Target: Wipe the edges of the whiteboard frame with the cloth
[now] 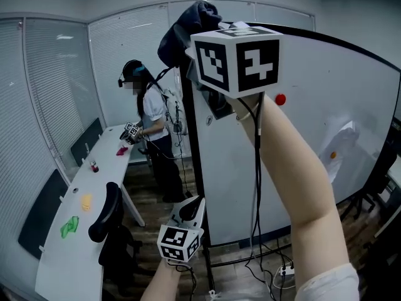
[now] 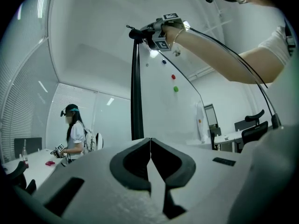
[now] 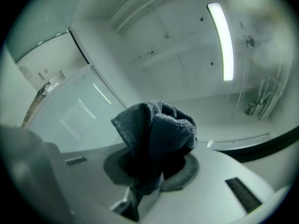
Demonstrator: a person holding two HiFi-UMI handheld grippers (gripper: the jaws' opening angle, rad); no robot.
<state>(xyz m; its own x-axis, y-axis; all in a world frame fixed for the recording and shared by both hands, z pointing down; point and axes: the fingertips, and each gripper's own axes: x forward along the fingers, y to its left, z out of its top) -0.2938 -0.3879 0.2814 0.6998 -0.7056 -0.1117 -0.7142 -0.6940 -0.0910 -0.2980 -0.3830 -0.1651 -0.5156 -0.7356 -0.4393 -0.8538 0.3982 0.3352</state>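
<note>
High at the top left corner of the whiteboard (image 1: 301, 143), my right gripper (image 1: 202, 47) is shut on a dark grey cloth (image 1: 188, 27). The cloth bunches out above the jaws (image 3: 156, 134) and sits by the top of the black frame post (image 1: 192, 137). My left gripper (image 1: 188, 211) hangs low in front of the post's lower part, shut with nothing between its jaws (image 2: 150, 146). From the left gripper view the post (image 2: 136, 87) rises to the cloth (image 2: 138, 33) and the raised right gripper (image 2: 158, 31).
A person (image 1: 150, 127) with their own grippers stands at a long white desk (image 1: 62, 256) on the left. A black office chair (image 1: 109, 218) sits near the board's foot. Cables and a power strip (image 1: 285, 269) lie on the floor. Magnets (image 1: 280, 99) dot the board.
</note>
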